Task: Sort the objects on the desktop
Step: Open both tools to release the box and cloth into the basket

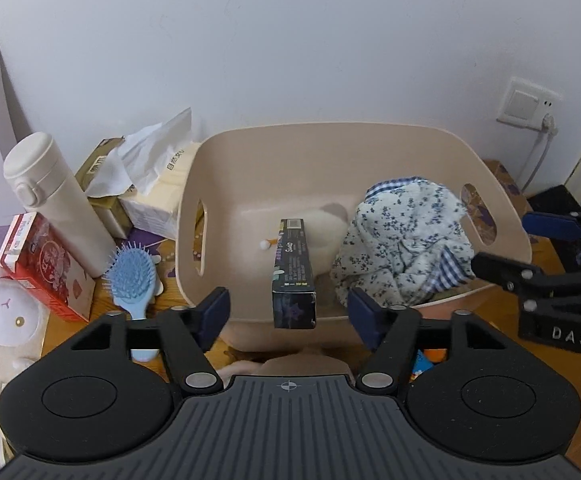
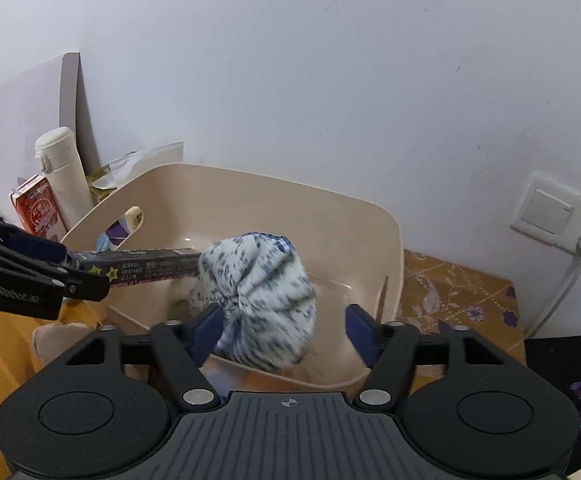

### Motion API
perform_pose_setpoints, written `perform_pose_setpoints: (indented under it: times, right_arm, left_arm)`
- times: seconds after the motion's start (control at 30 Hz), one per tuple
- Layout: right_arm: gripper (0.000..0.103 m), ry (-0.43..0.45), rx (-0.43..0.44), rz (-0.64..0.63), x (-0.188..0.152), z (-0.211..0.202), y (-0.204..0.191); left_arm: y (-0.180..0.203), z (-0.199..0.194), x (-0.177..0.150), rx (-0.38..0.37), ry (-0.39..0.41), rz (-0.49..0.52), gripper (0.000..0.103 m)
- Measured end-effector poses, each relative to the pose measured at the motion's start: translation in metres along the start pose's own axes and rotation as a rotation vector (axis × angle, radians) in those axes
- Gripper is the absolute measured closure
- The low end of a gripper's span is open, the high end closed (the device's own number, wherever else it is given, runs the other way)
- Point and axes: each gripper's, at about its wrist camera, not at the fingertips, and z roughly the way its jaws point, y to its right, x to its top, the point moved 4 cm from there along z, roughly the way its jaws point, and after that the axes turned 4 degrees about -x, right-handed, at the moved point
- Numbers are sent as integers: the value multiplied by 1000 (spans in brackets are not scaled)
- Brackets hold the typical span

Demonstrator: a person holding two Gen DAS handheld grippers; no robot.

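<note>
A beige plastic bin [image 1: 330,148] stands against the wall. A long dark box [image 1: 293,276] leans on the bin's near rim, its far end down inside. My left gripper [image 1: 288,316] is open, its pads on either side of the box end without touching. A blue-and-white floral cloth [image 1: 406,236] sits at the bin's right side. In the right wrist view the cloth [image 2: 262,292] is blurred between the open fingers of my right gripper [image 2: 284,334], above the bin [image 2: 282,200]. The dark box [image 2: 146,266] shows there too.
Left of the bin are a white flask [image 1: 54,200], a red carton [image 1: 42,264], a tissue pack [image 1: 158,184], a blue hairbrush [image 1: 134,280] and a plush sheep [image 1: 2,316]. A wall socket [image 1: 528,106] with a cord is at the right.
</note>
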Motion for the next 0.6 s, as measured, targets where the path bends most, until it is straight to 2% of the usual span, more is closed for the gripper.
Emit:
perform_pose_setpoints:
  times: [0.07,0.17,0.23,0.5,0.6]
  right_arm:
    - [22,0,-9,4,-2,-4,1]
    - [6,4,-25,19,-7,-12,3]
    - [0,8,-32,33,-9,-17,3]
    - [0,-18,-53,6,-22,-31,-7]
    - [0,-32,-52,-8,-28,-37,-11]
  left_arm:
    - [-1,-5,-1,-25,2,-9,28]
    - [-2,-13,-5,-26,16,-8,25]
    - [-3,-17,-7,-23,21,-11,24]
    - [-17,-36,-19,-1,42,-15,20]
    - [-24,-41,-28,4,27,-7,19]
